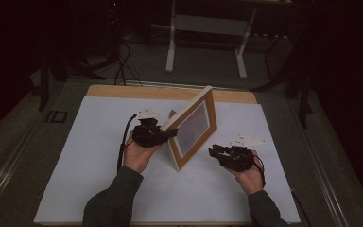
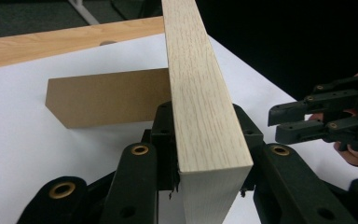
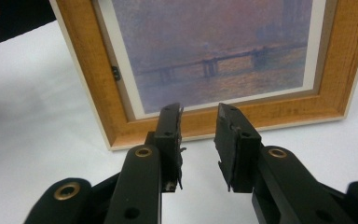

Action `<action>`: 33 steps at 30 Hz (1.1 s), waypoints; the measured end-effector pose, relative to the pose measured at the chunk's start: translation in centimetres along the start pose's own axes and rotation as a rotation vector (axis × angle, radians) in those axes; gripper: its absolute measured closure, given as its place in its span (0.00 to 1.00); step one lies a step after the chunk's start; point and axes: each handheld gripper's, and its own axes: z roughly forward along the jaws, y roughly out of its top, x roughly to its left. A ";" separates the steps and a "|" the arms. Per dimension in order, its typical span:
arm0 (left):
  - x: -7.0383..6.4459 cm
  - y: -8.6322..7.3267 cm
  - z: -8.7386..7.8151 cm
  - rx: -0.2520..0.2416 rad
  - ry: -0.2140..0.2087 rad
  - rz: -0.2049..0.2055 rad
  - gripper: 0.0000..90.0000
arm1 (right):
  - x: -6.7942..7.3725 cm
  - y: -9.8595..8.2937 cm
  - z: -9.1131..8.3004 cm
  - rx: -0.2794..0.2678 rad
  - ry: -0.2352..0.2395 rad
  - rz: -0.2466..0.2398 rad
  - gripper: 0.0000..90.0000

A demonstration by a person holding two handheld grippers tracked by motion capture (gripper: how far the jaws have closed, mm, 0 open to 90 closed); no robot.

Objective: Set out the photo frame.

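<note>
Left gripper (image 2: 205, 140) clamped on the picture frame (image 1: 194, 126) edge, frame upright on table (image 1: 99, 156); right gripper (image 3: 199, 140) parted, just short of frame front.

The picture frame (image 1: 193, 126) is honey-brown wood with a pale grained edge, its print hazy purple and orange. The grippers are black; the table sheet (image 1: 90, 161) white.

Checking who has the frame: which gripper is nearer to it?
Left. The left gripper is shut on the frame's edge; the right gripper sits open just in front of it, not touching.
</note>
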 end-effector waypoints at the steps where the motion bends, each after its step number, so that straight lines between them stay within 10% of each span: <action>1: 0.1 0.0 0.0 0.001 -0.008 -0.001 0.78 | 0.0 0.0 0.0 -0.002 0.001 0.002 0.78; 33: 1.4 0.2 -0.9 0.047 -0.141 0.052 0.83 | -1.3 2.7 -1.7 -0.071 -0.053 0.012 0.76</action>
